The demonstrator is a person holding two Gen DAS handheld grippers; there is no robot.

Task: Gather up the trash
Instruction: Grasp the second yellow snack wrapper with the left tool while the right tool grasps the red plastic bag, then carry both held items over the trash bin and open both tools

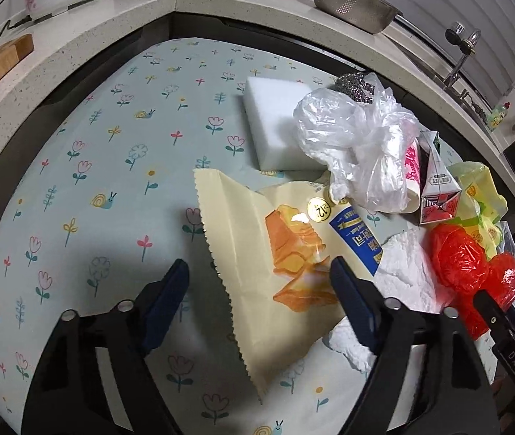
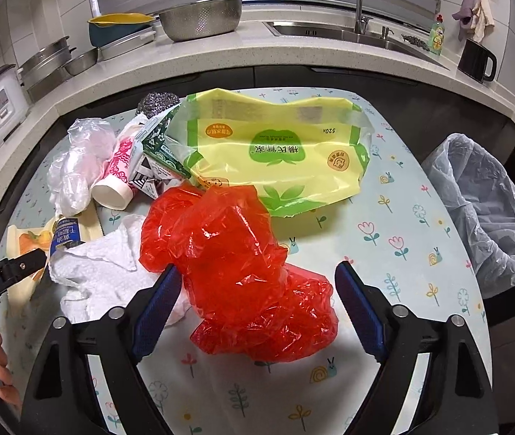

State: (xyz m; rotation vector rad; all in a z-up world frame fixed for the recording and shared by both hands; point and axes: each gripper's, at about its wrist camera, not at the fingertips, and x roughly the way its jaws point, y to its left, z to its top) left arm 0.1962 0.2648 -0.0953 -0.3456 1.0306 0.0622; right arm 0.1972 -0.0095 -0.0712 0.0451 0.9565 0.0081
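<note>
Between spread right gripper (image 2: pixel 257 304) fingers, red bag (image 2: pixel 235 268), untouched on tablecloth (image 2: pixel 395 217)

Your left gripper (image 1: pixel 259 272) stands wide open, fingers either side of the cream wrapper (image 1: pixel 254 253) on the floral cloth (image 1: pixel 94 166). Right of it lie a paper towel (image 1: pixel 407 272) and a red bag (image 1: pixel 467 264). Beyond sit a clear bag (image 1: pixel 359 145), carton (image 1: pixel 438 185) and white sponge (image 1: pixel 275 123).
</note>
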